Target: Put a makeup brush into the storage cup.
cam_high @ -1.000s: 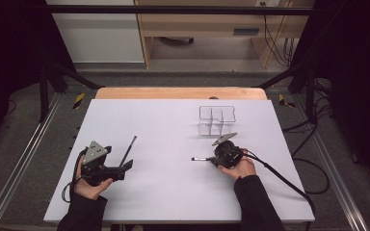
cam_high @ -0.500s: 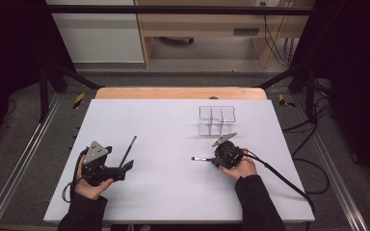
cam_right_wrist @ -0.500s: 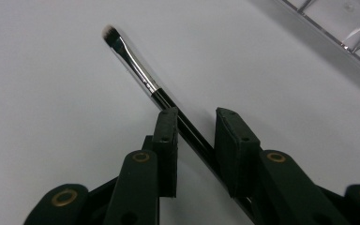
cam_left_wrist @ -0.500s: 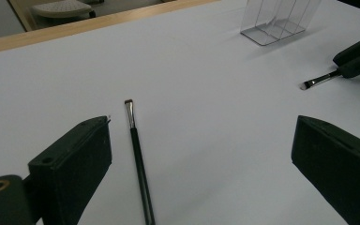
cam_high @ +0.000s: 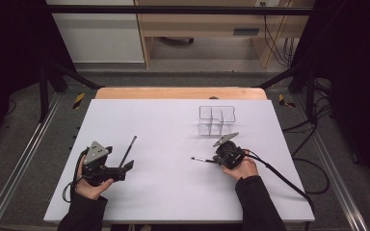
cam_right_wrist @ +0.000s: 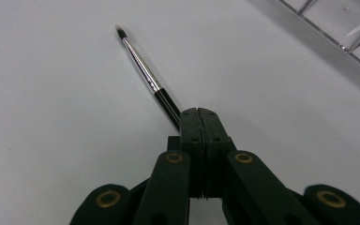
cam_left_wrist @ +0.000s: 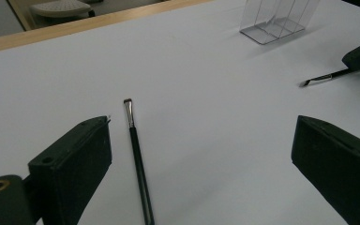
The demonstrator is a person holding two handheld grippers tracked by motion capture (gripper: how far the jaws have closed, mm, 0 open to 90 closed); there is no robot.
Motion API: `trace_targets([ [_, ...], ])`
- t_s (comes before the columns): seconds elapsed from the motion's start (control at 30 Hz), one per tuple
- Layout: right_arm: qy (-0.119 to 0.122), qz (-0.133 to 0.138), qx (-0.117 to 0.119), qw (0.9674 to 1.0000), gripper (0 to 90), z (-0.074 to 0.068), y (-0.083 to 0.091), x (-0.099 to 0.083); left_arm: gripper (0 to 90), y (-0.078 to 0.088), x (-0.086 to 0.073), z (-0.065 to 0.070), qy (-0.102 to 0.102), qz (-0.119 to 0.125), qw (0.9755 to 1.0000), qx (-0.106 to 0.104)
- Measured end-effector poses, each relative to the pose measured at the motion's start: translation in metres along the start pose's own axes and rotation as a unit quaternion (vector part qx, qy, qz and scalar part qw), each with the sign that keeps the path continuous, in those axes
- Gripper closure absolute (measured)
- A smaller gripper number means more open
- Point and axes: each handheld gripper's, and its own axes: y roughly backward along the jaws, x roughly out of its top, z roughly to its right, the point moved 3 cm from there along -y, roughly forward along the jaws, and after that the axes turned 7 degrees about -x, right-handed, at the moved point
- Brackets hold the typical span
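Observation:
A long black brush (cam_high: 127, 151) lies on the white table (cam_high: 164, 120) between the wide-open jaws of my left gripper (cam_high: 124, 169), touching neither. In the left gripper view this brush (cam_left_wrist: 138, 159) runs close to the left jaw of that gripper (cam_left_wrist: 200, 126), bristles pointing away. My right gripper (cam_high: 218, 160) has just been closing and is now shut on the black handle of a thin silver-ferruled brush (cam_high: 200, 159). In the right gripper view the thin brush (cam_right_wrist: 143, 65) sticks out up-left from the closed tips of that gripper (cam_right_wrist: 199, 112).
A clear plastic organizer (cam_high: 217, 120) with several compartments stands just behind the right gripper, seen also as the organizer (cam_left_wrist: 274, 23) and its rim (cam_right_wrist: 337, 28). A wooden strip (cam_high: 180, 93) borders the table's far edge. A cable (cam_high: 279, 175) trails off right.

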Motion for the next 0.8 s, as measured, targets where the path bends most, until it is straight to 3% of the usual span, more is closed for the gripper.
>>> trace_targets([
  [0.07,0.003,0.002,0.001,1.0,87.4,-0.0005,0.0001,-0.0003,4.5,0.0,0.0001,0.0002,-0.001,0.0,1.0,0.0],
  [0.17,0.014,-0.006,-0.013,0.9998,74.5,-0.0012,-0.005,-0.0022,4.4,-0.0001,-0.0001,-0.0001,0.0,0.0,1.0,0.0],
  [0.8,-0.003,-0.018,0.004,0.9998,79.9,-0.0087,0.0001,-0.0056,4.4,-0.0006,-0.0001,0.0007,-0.002,-0.001,1.0,-0.002],
])
